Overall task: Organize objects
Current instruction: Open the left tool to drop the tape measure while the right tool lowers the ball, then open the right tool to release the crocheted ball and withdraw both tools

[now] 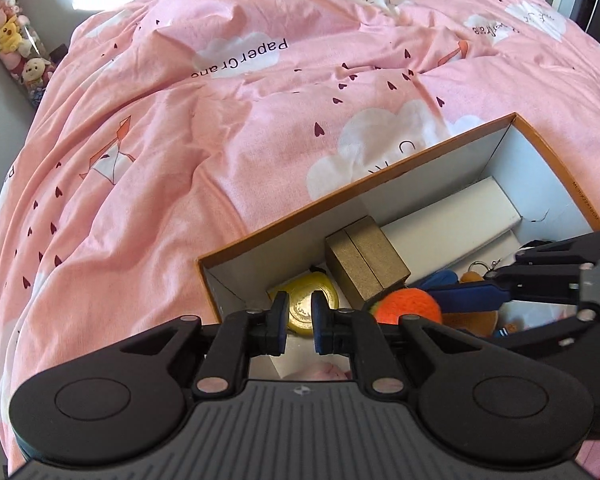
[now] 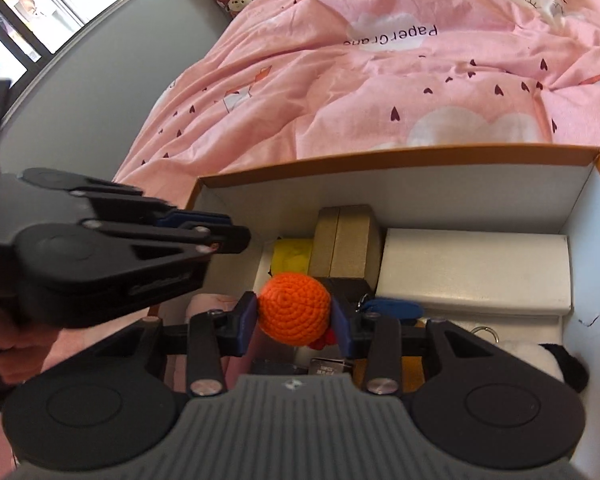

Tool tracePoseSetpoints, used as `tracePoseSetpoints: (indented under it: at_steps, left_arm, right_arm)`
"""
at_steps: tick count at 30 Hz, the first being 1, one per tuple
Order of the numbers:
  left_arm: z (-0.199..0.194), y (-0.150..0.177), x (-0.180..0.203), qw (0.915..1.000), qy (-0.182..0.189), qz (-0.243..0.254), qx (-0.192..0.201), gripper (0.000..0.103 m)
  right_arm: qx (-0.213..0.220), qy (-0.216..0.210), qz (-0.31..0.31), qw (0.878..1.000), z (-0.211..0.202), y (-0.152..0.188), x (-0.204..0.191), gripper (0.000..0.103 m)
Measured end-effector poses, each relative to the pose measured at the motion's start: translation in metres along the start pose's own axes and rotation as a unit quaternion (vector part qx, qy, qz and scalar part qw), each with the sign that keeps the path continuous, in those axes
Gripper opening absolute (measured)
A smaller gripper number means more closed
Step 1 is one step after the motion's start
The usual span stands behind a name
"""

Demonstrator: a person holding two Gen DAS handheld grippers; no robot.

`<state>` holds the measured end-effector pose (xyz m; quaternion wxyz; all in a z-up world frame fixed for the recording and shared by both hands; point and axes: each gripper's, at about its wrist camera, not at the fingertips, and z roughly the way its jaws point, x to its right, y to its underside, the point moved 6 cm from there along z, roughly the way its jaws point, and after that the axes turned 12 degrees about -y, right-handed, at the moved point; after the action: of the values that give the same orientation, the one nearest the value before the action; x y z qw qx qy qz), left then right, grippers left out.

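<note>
From the left wrist we see our left gripper (image 1: 296, 320) hanging over the near left end of the box (image 1: 356, 178), its jaws drawn in with nothing between them; the yellow disc (image 1: 302, 314) showing in the gap lies below on the box floor, not in the grip. We judge this hand is held clear so the other can work. Along the far wall the brown case (image 1: 366, 262) and white carton (image 1: 452, 222) lie end to end, likely to save room. The ball (image 1: 408, 306) sits just right of our gripper, with the right gripper (image 1: 476, 294) reaching in from the right. The quilt (image 1: 180, 160) reads "PaperCrane", upside down. From the right wrist, our right gripper (image 2: 295, 316) is clamped on the orange crochet ball (image 2: 294, 307), one pad on each side, above the middle of the box (image 2: 420, 158), near the brown case (image 2: 346, 240); we judge it is being lowered in. The left gripper (image 2: 220, 236) waits at the left. "PaperCrane" shows again on the quilt (image 2: 300, 100); a small label under the ball is too blurred to read.
</note>
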<state>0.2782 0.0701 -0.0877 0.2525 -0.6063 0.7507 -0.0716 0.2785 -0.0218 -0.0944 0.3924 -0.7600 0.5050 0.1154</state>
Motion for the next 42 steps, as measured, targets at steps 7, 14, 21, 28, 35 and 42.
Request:
tracePoseSetpoints:
  at_steps: [7, 14, 21, 28, 35, 42]
  left_arm:
    - [-0.003, 0.008, -0.001, 0.9996, 0.000, -0.027, -0.004, 0.015]
    - [-0.015, 0.011, -0.003, 0.9981, 0.005, -0.061, 0.010, 0.017]
    - [-0.056, 0.012, -0.004, 0.9935, 0.007, -0.095, 0.061, 0.027]
    - [-0.108, 0.021, 0.003, 0.9832, -0.011, -0.129, 0.128, 0.054]
    - [-0.144, 0.043, 0.005, 0.9692, -0.025, -0.178, 0.168, 0.088]
    - [-0.160, 0.070, 0.018, 0.9624, -0.055, -0.190, 0.186, 0.089]
  right_arm:
    - [-0.010, 0.010, 0.008, 1.000, 0.011, 0.002, 0.006, 0.044]
    - [-0.004, 0.003, -0.004, 1.000, -0.001, 0.003, 0.004, 0.044]
    - [0.026, 0.005, -0.035, 0.999, -0.033, 0.001, -0.012, 0.046]
    - [0.075, 0.044, -0.110, 0.990, -0.089, 0.010, -0.040, 0.050]
    - [0.133, 0.104, -0.181, 0.969, -0.142, 0.029, -0.065, 0.068]
    - [0.168, 0.154, -0.209, 0.951, -0.165, 0.056, -0.073, 0.075]
